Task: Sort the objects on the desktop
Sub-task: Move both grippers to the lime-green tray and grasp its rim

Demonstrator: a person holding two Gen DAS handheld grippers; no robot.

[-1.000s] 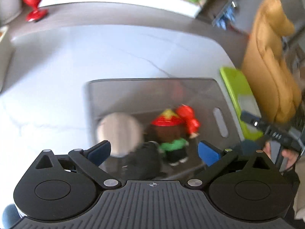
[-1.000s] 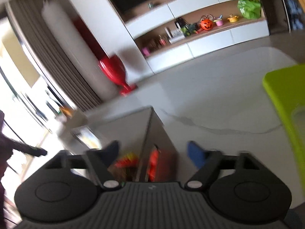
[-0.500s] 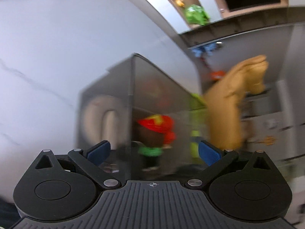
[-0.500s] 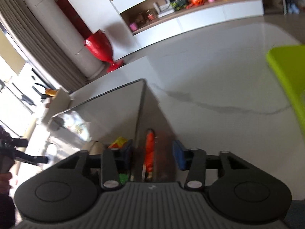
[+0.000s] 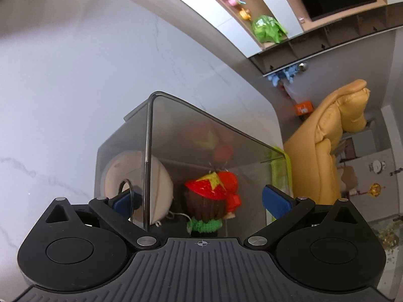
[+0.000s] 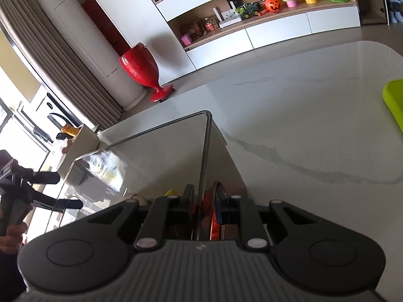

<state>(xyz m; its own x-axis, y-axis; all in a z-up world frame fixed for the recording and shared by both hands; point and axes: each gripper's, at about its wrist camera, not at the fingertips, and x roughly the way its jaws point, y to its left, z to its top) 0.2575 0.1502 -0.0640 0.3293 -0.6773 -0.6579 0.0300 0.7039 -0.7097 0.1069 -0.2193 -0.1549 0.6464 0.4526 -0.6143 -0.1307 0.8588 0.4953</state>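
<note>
A smoky see-through box (image 5: pixel 201 136) stands on the white marble table (image 5: pixel 63 100). Inside it are a small doll with a red hat (image 5: pixel 209 191) and a pale round roll (image 5: pixel 141 188). My left gripper (image 5: pixel 199 201) is open and low at the box's near corner, one blue pad outside the wall and the other over the inside. In the right wrist view, the jaws of my right gripper (image 6: pixel 205 201) are closing, and the pads press on the box (image 6: pixel 163 151) at its side wall. The left gripper (image 6: pixel 58 188) shows there at far left, held by a hand.
A lime-green tray (image 6: pixel 395 100) lies on the table right of the box, also seen behind it as the green tray (image 5: pixel 279 166). A yellow chair (image 5: pixel 327 151) stands past the table edge. A red vase (image 6: pixel 141 68) and shelves are across the room.
My left gripper dropped and rolled, so the box went from a top view to a close corner view. My right gripper moved onto the box wall and its jaws went from wide to closed on it.
</note>
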